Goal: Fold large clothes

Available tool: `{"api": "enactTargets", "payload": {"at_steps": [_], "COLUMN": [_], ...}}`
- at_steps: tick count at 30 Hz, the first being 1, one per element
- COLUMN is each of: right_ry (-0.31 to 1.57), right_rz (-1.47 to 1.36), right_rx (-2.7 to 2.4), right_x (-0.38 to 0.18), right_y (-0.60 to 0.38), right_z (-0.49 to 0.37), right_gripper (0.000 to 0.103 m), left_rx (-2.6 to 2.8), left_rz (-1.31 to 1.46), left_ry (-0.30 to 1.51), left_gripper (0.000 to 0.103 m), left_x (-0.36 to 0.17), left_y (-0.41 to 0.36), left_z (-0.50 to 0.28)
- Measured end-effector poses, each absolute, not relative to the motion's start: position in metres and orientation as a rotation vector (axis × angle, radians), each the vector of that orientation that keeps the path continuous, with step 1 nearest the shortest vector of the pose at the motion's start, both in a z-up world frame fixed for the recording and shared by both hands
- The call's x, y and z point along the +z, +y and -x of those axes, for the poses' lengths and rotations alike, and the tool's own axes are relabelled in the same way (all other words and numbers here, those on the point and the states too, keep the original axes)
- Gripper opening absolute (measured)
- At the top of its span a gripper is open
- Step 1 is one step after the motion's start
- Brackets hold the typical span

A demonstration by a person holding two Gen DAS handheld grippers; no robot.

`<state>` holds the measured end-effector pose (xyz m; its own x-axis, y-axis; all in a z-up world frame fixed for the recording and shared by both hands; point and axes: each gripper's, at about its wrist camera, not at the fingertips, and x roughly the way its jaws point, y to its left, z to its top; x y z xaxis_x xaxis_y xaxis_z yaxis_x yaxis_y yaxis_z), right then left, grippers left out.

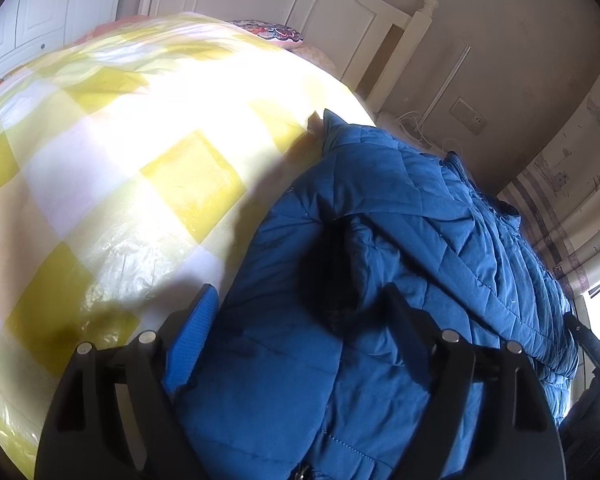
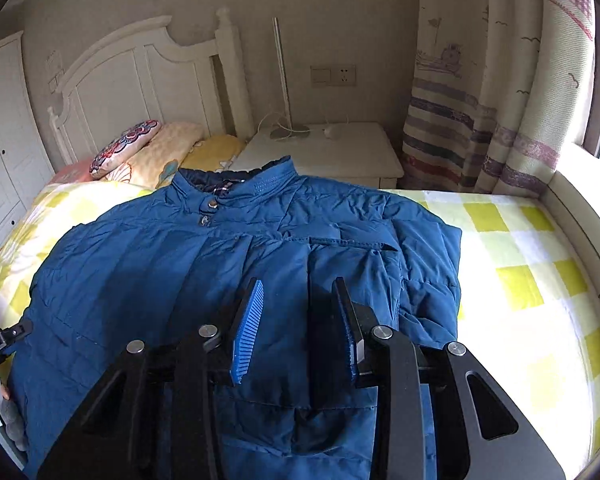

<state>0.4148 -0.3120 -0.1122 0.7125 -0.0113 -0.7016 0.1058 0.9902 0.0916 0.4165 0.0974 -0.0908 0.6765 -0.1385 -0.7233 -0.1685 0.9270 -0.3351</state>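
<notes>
My right tongs [image 2: 298, 300] sit nearest, hovering over the blue padded jacket [image 2: 204, 280]. Jaws narrowly parted, nothing between them, pads clear of the fabric. My left tongs [image 1: 300, 300] are spread wide over a bunched fold of the same jacket [image 1: 380, 260]. Padding bulges up between the fingers; I can't tell if the pads touch it. Only one blue ribbed pad [image 1: 192, 344] shows there; the other finger is dark.

The jacket lies front-up on the bed [image 2: 520, 280], collar [image 2: 236, 184] toward the headboard end and snapped shut. In the right wrist view the right-hand sleeve looks folded in over the body. The left-hand side runs out toward the bed's left edge, where a bit of the other handheld rig [image 2: 0, 344] pokes in. The yellow-and-white checked bed cover [image 1: 120, 184] is bare on both sides of the jacket.

Beyond the collar, at the head of the bed: a patterned pillow [image 2: 126, 142] and a peach pillow [image 2: 172, 148]. Then the white headboard [image 2: 140, 80]. A white nightstand [image 2: 332, 148] stands beside the bed's far right corner. Striped curtain [image 2: 460, 120] to its right, wall socket [image 2: 334, 76] above it.
</notes>
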Motion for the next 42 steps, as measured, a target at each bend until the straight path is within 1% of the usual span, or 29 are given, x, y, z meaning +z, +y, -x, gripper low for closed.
{"api": "enactTargets", "payload": {"at_steps": [2,4,6,8,10,12,15,18,19,20,27,30,32,34,35,36,37,38,39,42], "right_ry": [0.749,0.757,0.768,0.777,0.78,0.781,0.782,0.784,0.784,0.783,0.779,0.789,0.815,0.764,0.71,0.669,0.648,0.657,0.693,0.856], "right_rz": [-0.193,-0.2,-0.163,-0.109,-0.077,-0.059,-0.022,0.004,0.004,0.003,0.025,0.021,0.0,-0.024,-0.055,-0.085,-0.113,-0.129,-0.121,-0.021], "right_rx": [-0.04,-0.034,-0.053,-0.079,-0.098,-0.11,-0.133,-0.149,-0.149,-0.146,-0.16,-0.147,-0.12,-0.143,-0.161,-0.179,-0.177,-0.156,-0.142,-0.187], "right_x": [-0.118,-0.119,-0.12,-0.119,-0.119,-0.119,-0.12,-0.12,-0.12,-0.12,-0.119,-0.119,-0.111,-0.09,-0.076,-0.064,-0.057,-0.055,-0.06,-0.104], "right_y": [-0.322,-0.323,-0.316,-0.307,-0.3,-0.298,-0.294,-0.291,-0.291,-0.293,-0.289,-0.29,-0.295,-0.302,-0.306,-0.309,-0.311,-0.312,-0.311,-0.306], "right_z": [-0.406,-0.406,-0.408,-0.411,-0.411,-0.411,-0.412,-0.413,-0.414,-0.414,-0.413,-0.414,-0.417,-0.42,-0.422,-0.426,-0.434,-0.446,-0.461,-0.498], "right_gripper": [0.031,0.031,0.031,0.032,0.032,0.032,0.032,0.032,0.032,0.032,0.033,0.037,0.038,0.039,0.046,0.05,0.061,0.068,0.082,0.083], "left_rx": [0.055,0.077,0.019,-0.035,-0.087,-0.074,-0.077,-0.025,-0.029,-0.049,-0.025,-0.023,-0.016,-0.012,-0.012,-0.013,-0.012,-0.012,-0.012,-0.016], "left_rz": [0.377,0.317,0.274,0.188,0.077,-0.029,-0.14,-0.237,-0.244,-0.232,-0.264,-0.262,-0.272,-0.278,-0.277,-0.275,-0.275,-0.275,-0.274,-0.268], "left_ry": [0.762,0.615,0.503,0.485,0.528,0.6,0.726,0.805,0.826,0.814,0.802,0.801,0.799,0.799,0.799,0.8,0.799,0.799,0.798,0.799], "left_gripper": [0.08,0.081,0.084,0.096,0.099,0.099,0.099,0.099,0.101,0.101,0.101,0.101,0.101,0.101,0.101,0.101,0.101,0.101,0.101,0.101], "left_x": [-0.079,-0.051,-0.018,0.008,0.018,0.01,-0.022,-0.065,-0.081,-0.091,-0.098,-0.096,-0.096,-0.096,-0.096,-0.096,-0.095,-0.095,-0.095,-0.095], "left_y": [0.099,0.092,0.074,0.042,0.004,-0.03,-0.06,-0.066,-0.063,-0.06,-0.059,-0.061,-0.062,-0.065,-0.064,-0.064,-0.064,-0.064,-0.064,-0.064], "left_z": [-0.405,-0.386,-0.378,-0.39,-0.416,-0.449,-0.491,-0.514,-0.518,-0.518,-0.516,-0.515,-0.515,-0.514,-0.514,-0.514,-0.513,-0.514,-0.513,-0.513]}}
